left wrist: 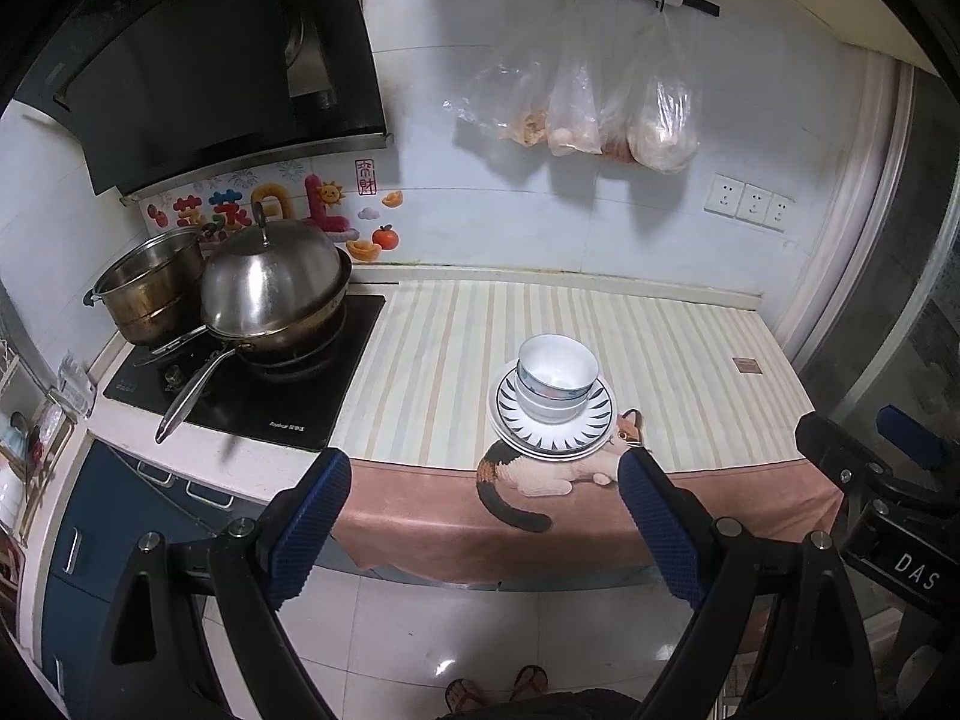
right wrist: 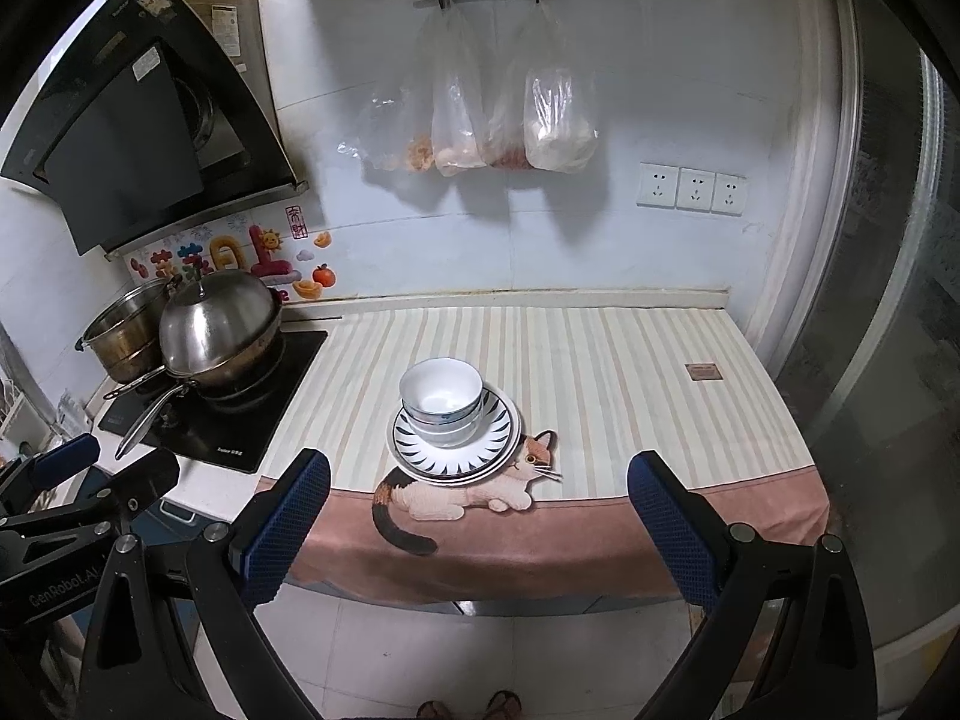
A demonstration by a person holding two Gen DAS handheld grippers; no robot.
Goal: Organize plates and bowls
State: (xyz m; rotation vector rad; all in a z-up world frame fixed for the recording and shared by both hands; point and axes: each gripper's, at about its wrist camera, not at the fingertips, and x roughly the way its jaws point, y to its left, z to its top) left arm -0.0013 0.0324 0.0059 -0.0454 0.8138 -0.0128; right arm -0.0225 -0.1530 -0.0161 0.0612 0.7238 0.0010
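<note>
A stack of white bowls (left wrist: 558,381) with blue trim sits on a stack of plates (left wrist: 594,426) with a dark ray pattern, on the striped counter mat near its front edge. The bowls (right wrist: 442,399) and plates (right wrist: 501,429) also show in the right wrist view. My left gripper (left wrist: 485,480) is open and empty, held back from the counter's front, above the floor. My right gripper (right wrist: 479,483) is open and empty, also short of the counter edge. Each gripper shows at the edge of the other's view.
A striped mat with a pink cat-print border (left wrist: 690,348) covers the counter. A black cooktop (left wrist: 288,402) at the left holds a lidded steel wok (left wrist: 273,288) and a pot (left wrist: 150,294). A range hood (left wrist: 198,60) hangs above. Plastic bags (left wrist: 600,108) hang on the wall. Sockets (left wrist: 750,204) sit at the right.
</note>
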